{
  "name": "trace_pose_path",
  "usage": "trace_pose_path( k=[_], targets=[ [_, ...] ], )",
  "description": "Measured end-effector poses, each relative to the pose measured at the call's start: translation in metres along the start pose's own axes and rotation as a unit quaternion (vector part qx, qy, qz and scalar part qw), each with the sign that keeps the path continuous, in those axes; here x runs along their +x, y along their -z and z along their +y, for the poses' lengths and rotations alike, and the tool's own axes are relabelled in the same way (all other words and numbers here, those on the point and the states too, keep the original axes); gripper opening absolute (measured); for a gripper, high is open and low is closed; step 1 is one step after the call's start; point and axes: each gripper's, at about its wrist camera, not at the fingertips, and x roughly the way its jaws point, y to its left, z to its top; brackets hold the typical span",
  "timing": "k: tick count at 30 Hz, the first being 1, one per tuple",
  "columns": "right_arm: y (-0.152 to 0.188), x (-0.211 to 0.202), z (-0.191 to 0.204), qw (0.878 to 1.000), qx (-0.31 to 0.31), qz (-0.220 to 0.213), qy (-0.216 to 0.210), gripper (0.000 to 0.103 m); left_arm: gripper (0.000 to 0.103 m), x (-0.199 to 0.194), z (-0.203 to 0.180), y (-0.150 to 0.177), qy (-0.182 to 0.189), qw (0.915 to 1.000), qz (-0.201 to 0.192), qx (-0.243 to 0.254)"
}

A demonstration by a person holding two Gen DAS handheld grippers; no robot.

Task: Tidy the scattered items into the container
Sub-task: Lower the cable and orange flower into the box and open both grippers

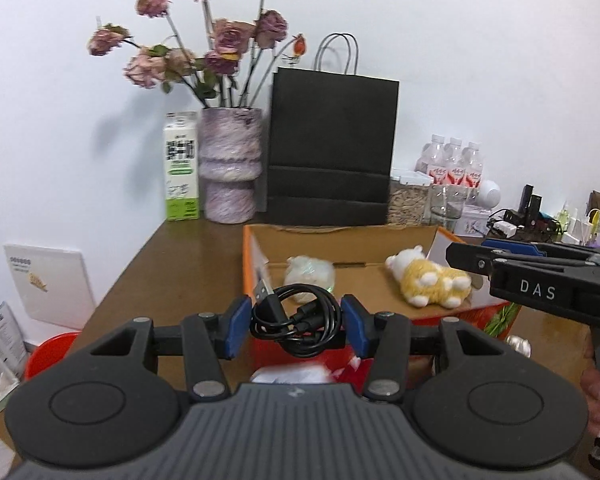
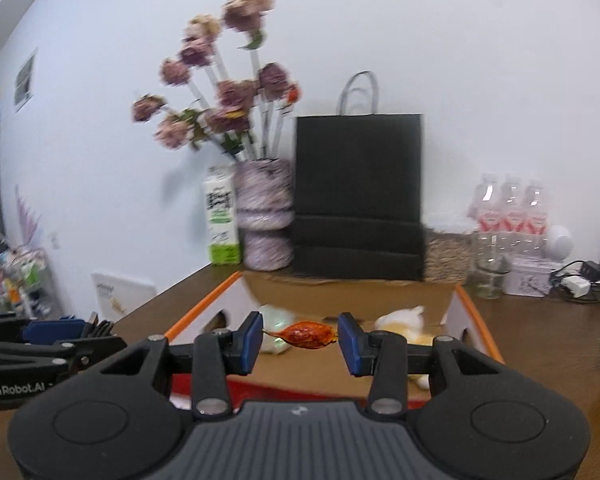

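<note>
Holding one cable (image 1: 296,320), one candy (image 2: 300,335)

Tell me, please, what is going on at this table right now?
A person is tidying loose items into an open cardboard box with a handheld gripper in each hand. The left gripper holds a coiled black cable between its jaws, and the right gripper holds a small orange-red wrapped sweet. Both are at the box's near edge. A yellow-and-white plush toy and a pale fuzzy item already lie inside.
</note>
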Motion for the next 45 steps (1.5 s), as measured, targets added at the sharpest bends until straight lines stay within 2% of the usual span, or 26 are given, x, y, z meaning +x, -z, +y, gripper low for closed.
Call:
trace_pose_path(
  k=[6, 12, 18, 27, 33, 35, 36, 37, 38, 39, 40, 41, 42, 43, 45],
  targets=[
    [0.004, 0.021, -0.036, 0.999, 0.023, 0.006, 0.029, 0.04, 0.05, 0.036, -0.02, -0.014, 0.006, 1.0, 0.001, 0.004],
    [0.015, 0.047, -0.063, 0.998, 0.027, 0.034, 0.035, 0.04, 0.05, 0.075, -0.026, -0.026, -0.001, 0.9999, 0.007, -0.012],
    [0.029, 0.061, -0.082, 0.997, 0.026, 0.058, 0.043, 0.04, 0.05, 0.107, -0.024, -0.012, -0.008, 0.9995, 0.028, -0.015],
    [0.044, 0.075, -0.082, 0.995, 0.018, 0.085, 0.049, 0.04, 0.05, 0.12, -0.02, 0.006, -0.003, 0.9987, 0.052, 0.003],
    [0.045, 0.073, -0.08, 0.995, 0.015, 0.082, 0.052, 0.04, 0.051, 0.116, -0.022, 0.007, -0.002, 0.9991, 0.041, 0.011],
    [0.044, 0.072, -0.079, 0.995, 0.013, 0.082, 0.053, 0.04, 0.054, 0.116, -0.023, 0.007, -0.003, 0.9991, 0.041, 0.011],
    [0.044, 0.072, -0.079, 0.995, 0.011, 0.082, 0.053, 0.043, 0.061, 0.114, -0.023, 0.007, -0.004, 0.9992, 0.038, 0.013],
    [0.044, 0.07, -0.078, 0.995, 0.008, 0.084, 0.055, 0.052, 0.072, 0.113, -0.024, 0.007, -0.006, 0.9993, 0.035, 0.015],
    [0.043, 0.069, -0.077, 0.995, 0.005, 0.084, 0.056, 0.056, 0.078, 0.11, -0.025, 0.007, -0.01, 0.9993, 0.03, 0.018],
    [0.042, 0.067, -0.076, 0.995, 0.001, 0.082, 0.056, 0.065, 0.088, 0.107, -0.027, 0.006, -0.013, 0.9994, 0.024, 0.021],
    [0.041, 0.064, -0.075, 0.995, -0.004, 0.079, 0.056, 0.077, 0.098, 0.104, -0.028, 0.006, -0.015, 0.9995, 0.017, 0.024],
    [0.04, 0.063, -0.073, 0.995, -0.007, 0.077, 0.055, 0.085, 0.103, 0.101, -0.029, 0.006, -0.016, 0.9995, 0.009, 0.026],
    [0.039, 0.061, -0.072, 0.996, -0.011, 0.074, 0.054, 0.097, 0.103, 0.097, -0.03, 0.006, -0.018, 0.9995, 0.0, 0.028],
    [0.039, 0.06, -0.071, 0.996, -0.015, 0.073, 0.054, 0.103, 0.103, 0.095, -0.031, 0.006, -0.021, 0.9994, -0.005, 0.029],
    [0.039, 0.059, -0.068, 0.995, -0.021, 0.077, 0.056, 0.103, 0.103, 0.094, -0.032, 0.006, -0.025, 0.9992, -0.009, 0.03]
  ],
)
